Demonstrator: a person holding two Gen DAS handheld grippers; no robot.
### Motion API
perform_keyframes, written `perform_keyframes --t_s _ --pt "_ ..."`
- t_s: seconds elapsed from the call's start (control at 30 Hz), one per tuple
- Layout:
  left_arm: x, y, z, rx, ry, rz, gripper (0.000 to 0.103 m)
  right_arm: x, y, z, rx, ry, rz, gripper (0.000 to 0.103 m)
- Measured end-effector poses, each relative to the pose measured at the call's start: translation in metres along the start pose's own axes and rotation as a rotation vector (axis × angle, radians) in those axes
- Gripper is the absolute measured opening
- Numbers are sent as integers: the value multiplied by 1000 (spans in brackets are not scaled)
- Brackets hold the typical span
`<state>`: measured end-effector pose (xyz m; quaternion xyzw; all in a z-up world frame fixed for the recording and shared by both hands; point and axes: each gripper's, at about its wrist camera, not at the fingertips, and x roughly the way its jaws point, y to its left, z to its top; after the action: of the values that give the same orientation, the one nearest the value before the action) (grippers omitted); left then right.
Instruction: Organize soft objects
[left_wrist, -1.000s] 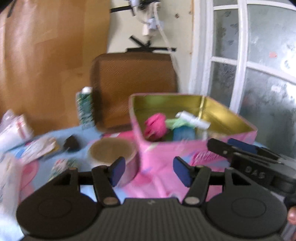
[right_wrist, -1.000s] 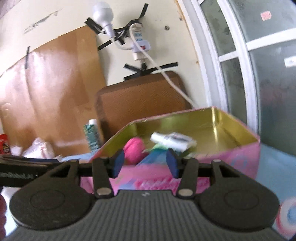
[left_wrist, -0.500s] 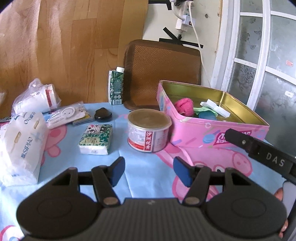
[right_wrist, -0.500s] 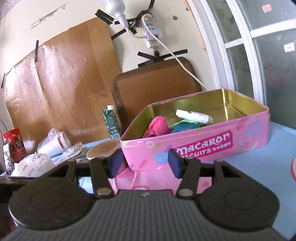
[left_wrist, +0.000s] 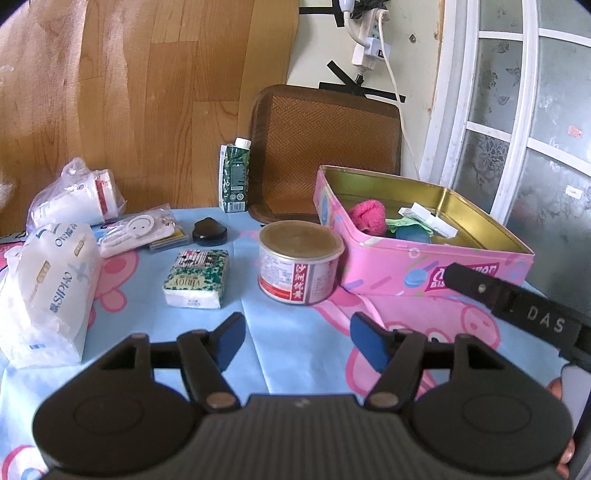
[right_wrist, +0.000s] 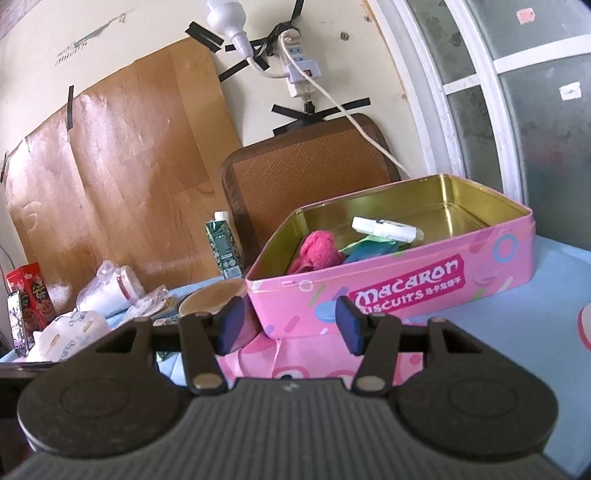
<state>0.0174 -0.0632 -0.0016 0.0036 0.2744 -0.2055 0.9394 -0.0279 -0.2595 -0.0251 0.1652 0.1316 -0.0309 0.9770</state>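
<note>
Soft objects: the pink cloth ball (left_wrist: 368, 216) and the green and blue fabric pieces (left_wrist: 410, 230) sit inside the pink biscuit tin (left_wrist: 388, 269), centre-right of the left wrist view, with a white tube (left_wrist: 430, 219) lying on top of them. The small tissue pack (left_wrist: 196, 277) and the big tissue bag (left_wrist: 48, 291) are on the worktop (left_wrist: 295, 332), centre-left and far left.

Change vs a second ago: the left claw (left_wrist: 297, 341) has backed away from the tin. It was close over the tin edge with the frame blurred; now the view is wider and sharp, with the can (left_wrist: 300, 267) and tissue pack both ahead. The right claw (right_wrist: 288, 326) has also retreated and dropped lower; the tin front wall fills centre-right of its view.

Read: drop-off into the tin looks done, next pick likely the tissue pack.

Pose: left claw is spread wide, nothing between the pads, hovering above the worktop and aimed between pack and can. Right claw is likewise spread and empty, low near the worktop, pointing at the tin's near left corner. Right claw body shows at the right edge of the left view.
</note>
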Motion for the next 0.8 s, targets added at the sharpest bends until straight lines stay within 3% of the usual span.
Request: perform_keyframes --t_s 0.8 --pt "2 -1 0 10 10 6 67 2 0 -8 14 67 11 58"
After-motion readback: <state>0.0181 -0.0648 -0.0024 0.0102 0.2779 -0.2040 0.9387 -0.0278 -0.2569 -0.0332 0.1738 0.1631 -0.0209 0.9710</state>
